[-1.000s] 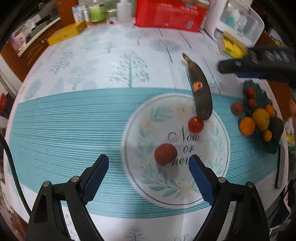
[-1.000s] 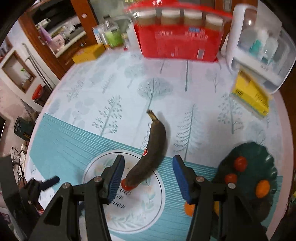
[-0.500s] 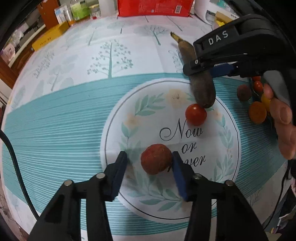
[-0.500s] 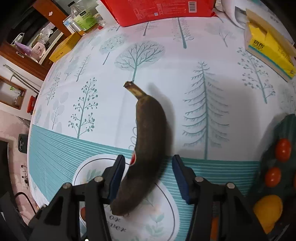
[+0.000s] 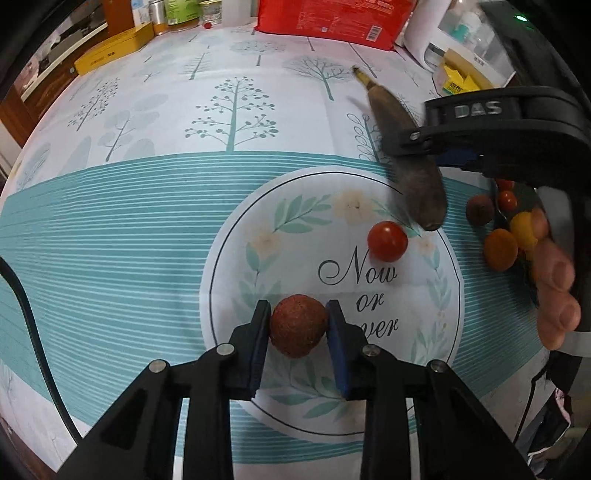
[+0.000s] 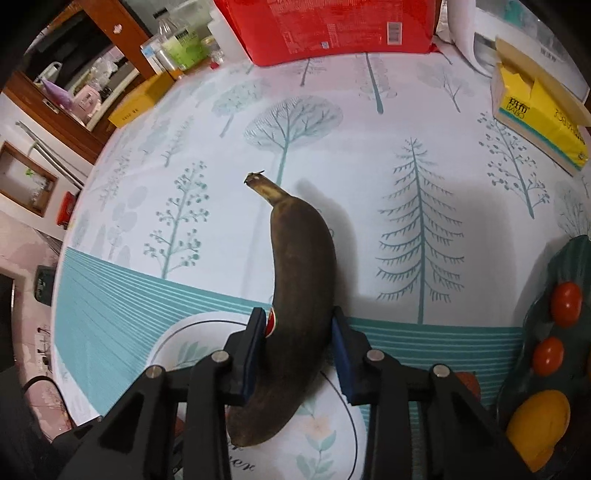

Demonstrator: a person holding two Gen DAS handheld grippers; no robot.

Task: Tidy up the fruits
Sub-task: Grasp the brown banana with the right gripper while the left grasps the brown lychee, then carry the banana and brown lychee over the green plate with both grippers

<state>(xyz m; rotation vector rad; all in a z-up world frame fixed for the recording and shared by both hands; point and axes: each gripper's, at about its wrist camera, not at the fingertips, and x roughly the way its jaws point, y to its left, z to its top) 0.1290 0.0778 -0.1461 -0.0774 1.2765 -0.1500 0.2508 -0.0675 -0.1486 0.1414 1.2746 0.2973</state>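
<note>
My left gripper [image 5: 298, 325] is shut on a rough red lychee [image 5: 298, 325] on the tablecloth's round print. A cherry tomato [image 5: 387, 240] lies beyond it. My right gripper [image 6: 298, 332] is shut on a dark overripe banana [image 6: 295, 295], its pads against both sides; the banana also shows in the left wrist view [image 5: 410, 162], blurred, under the right gripper's body. A dark green leaf-shaped dish [image 6: 569, 332] at the right holds cherry tomatoes [image 6: 565, 303] and a yellow-orange fruit [image 6: 537, 424].
A brown lychee [image 5: 479, 209] and an orange fruit [image 5: 500, 249] lie next to the dish. A red package [image 6: 328, 26], a yellow tissue box [image 6: 539, 114], bottles [image 6: 181, 48] and a yellow box [image 5: 114, 53] line the table's far edge.
Both grippers have closed: the left on the lychee, the right on the banana. Both moved forward and down onto their fruit; the banana looks blurred, as if moving.
</note>
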